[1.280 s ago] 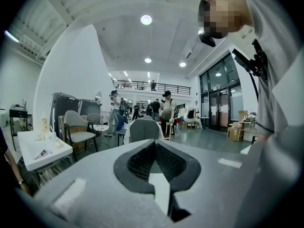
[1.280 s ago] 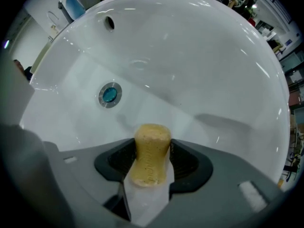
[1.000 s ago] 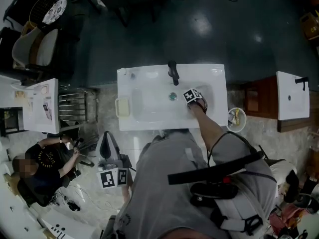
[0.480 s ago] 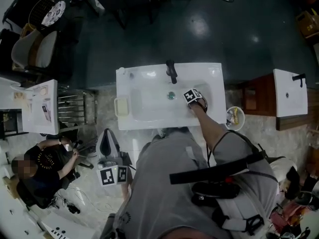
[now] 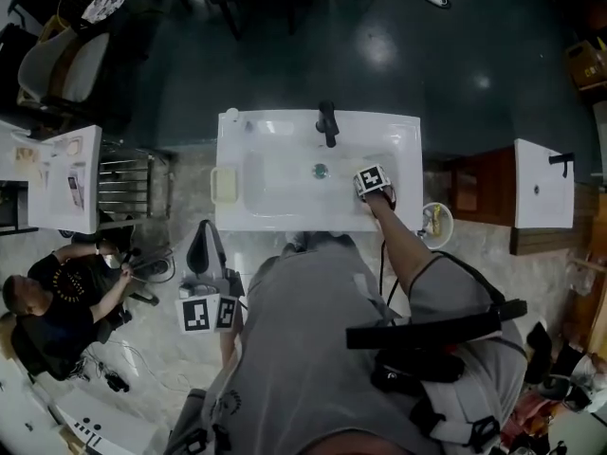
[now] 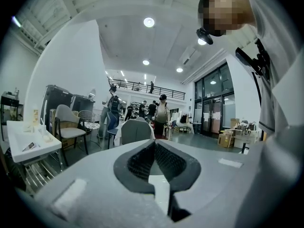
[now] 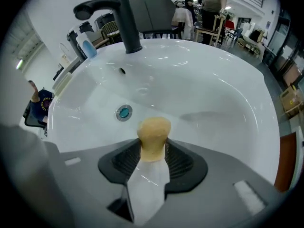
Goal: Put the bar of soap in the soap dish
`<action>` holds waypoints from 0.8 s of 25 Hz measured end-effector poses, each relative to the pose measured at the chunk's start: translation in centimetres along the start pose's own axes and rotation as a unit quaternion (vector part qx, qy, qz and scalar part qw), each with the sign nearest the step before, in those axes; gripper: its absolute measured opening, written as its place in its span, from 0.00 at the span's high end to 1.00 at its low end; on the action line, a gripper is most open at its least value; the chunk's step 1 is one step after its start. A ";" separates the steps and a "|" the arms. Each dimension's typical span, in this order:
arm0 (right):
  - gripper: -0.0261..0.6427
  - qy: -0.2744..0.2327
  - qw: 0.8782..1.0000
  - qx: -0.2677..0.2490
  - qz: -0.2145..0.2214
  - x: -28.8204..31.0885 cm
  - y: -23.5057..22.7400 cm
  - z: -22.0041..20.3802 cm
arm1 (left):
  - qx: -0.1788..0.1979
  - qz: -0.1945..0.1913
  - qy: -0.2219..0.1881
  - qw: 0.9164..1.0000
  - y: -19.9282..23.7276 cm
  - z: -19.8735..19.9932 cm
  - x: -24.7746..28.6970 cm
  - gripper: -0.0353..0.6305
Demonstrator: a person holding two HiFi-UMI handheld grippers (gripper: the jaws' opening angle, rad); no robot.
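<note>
The bar of soap (image 7: 154, 129) is clamped end-up between the pads of the right gripper (image 7: 153, 151), whose jaws have just been closing on it. It is held above the near right part of the white sink basin (image 7: 213, 99), right of the drain (image 7: 124, 112). The left gripper (image 6: 153, 148) is clenched on nothing. What appears to be the soap dish (image 5: 224, 185) is seen on the sink's left rim, well apart from the soap.
</note>
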State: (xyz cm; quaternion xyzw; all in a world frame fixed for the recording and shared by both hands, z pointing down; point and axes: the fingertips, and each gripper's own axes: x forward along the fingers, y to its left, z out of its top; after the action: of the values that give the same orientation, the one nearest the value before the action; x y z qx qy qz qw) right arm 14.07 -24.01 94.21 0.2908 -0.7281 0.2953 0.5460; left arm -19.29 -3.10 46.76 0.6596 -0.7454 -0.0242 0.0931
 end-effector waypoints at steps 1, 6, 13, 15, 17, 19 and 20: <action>0.72 -0.010 1.000 0.010 0.010 -0.4 0.2 0.1 | -0.002 -0.003 -0.001 1.000 -0.1 -0.1 0.1 0.95; 0.73 -0.051 0.997 0.035 0.035 -2.4 0.6 0.8 | -0.010 -0.022 -0.003 1.000 -1.1 -0.5 0.6 0.95; 0.96 -0.125 0.991 0.037 0.036 -7.1 1.0 2.7 | -0.019 -0.039 -0.006 0.999 -1.8 -0.8 1.1 0.95; 0.96 -0.124 0.991 0.037 0.041 -7.3 1.0 2.8 | -0.022 -0.043 -0.005 0.999 -2.0 -0.9 1.3 0.95; 0.96 -0.127 0.990 0.045 0.046 -7.3 0.9 2.9 | -0.022 -0.048 -0.004 0.999 -2.4 -1.0 1.3 0.95; 0.96 -0.130 0.990 0.029 0.046 -7.1 1.0 3.0 | -0.022 -0.051 -0.001 0.998 -2.8 -1.2 1.4 0.95; 0.96 -0.130 0.990 0.004 0.044 -6.9 1.2 3.2 | -0.021 -0.052 0.001 0.998 -2.9 -1.3 1.3 0.95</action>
State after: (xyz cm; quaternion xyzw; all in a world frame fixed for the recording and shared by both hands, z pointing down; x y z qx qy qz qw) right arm 12.78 -24.89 86.66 0.2972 -0.8037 0.2815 0.4318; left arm -16.36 -4.70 47.67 0.6956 -0.7091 -0.0441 0.1062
